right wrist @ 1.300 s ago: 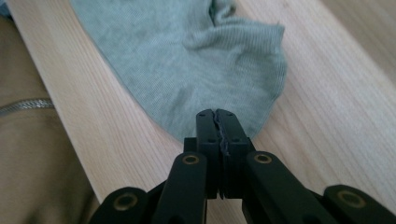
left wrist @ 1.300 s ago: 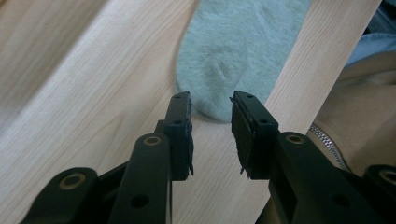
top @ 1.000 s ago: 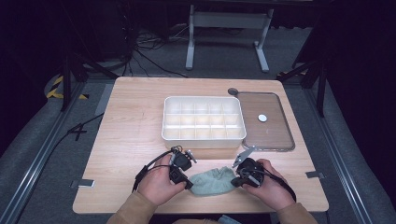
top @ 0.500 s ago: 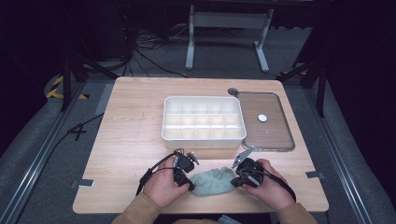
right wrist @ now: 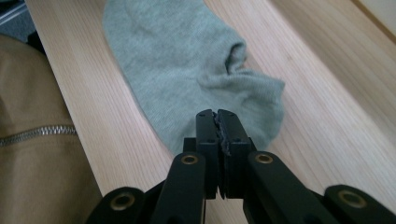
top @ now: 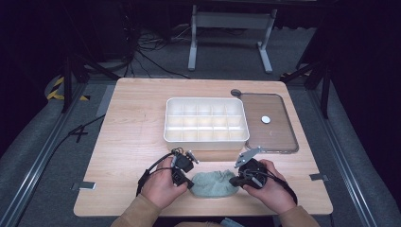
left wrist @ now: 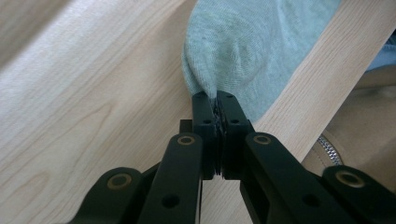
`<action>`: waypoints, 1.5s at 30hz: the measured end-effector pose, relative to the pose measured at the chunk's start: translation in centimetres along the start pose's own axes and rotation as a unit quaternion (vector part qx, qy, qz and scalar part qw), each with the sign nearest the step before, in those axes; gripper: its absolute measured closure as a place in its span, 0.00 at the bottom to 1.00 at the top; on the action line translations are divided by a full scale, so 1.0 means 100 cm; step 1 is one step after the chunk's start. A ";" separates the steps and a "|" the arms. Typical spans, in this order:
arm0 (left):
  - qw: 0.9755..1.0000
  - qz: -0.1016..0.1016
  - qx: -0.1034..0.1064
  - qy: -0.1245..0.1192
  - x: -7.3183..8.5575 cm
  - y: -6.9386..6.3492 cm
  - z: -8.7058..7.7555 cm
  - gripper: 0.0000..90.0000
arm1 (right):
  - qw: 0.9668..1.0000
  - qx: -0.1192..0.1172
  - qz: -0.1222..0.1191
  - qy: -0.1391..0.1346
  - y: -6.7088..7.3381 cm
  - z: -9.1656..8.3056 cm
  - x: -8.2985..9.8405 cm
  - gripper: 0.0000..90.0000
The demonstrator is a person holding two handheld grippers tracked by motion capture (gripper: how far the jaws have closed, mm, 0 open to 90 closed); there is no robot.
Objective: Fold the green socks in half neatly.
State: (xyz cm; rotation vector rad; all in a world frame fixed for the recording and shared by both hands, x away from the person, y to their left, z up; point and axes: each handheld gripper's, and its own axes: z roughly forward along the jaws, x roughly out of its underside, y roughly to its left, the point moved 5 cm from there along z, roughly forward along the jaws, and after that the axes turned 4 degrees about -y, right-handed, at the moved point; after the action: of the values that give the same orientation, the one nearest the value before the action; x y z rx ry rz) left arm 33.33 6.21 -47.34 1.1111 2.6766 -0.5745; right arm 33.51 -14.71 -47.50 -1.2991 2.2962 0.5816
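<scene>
A pale green sock (top: 213,184) lies crumpled near the table's front edge, between the person's two hands. My left gripper (top: 190,181) is at its left end. In the left gripper view the jaws (left wrist: 215,100) have just been closing and now pinch a fold of the sock's (left wrist: 243,51) edge. My right gripper (top: 232,181) is at the sock's right end. Its jaws (right wrist: 217,117) are shut on the sock (right wrist: 187,65) near its cuff. The sock still rests on the wood.
A white compartment tray (top: 206,137) stands behind the sock at mid-table. A brown clear lid (top: 279,137) with a white knob lies to its right. The table's front edge (left wrist: 308,79) and the person's tan zipped jacket (right wrist: 32,154) are close by.
The left gripper's jaws have closed onto the sock's left end. Both hands have stayed about where they were, and the right gripper kept its grip.
</scene>
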 end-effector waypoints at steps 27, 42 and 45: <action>0.999 0.009 0.026 -0.031 -0.004 -0.001 -0.019 0.98 | 0.998 0.024 -0.029 -0.052 0.019 0.048 -0.021 0.99; 0.999 0.002 0.045 -0.020 -0.006 -0.001 -0.025 0.98 | 0.998 0.030 0.016 -0.046 -0.003 0.013 0.007 0.94; 0.999 0.005 0.048 -0.023 -0.008 -0.003 -0.026 0.98 | 0.999 0.026 0.007 -0.045 -0.003 0.021 0.009 0.96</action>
State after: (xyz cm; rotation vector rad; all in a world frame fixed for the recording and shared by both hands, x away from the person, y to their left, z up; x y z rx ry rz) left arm 33.62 6.58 -44.63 1.1195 2.6281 -0.7248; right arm 33.74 -14.29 -49.73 -1.2080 2.2345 0.5699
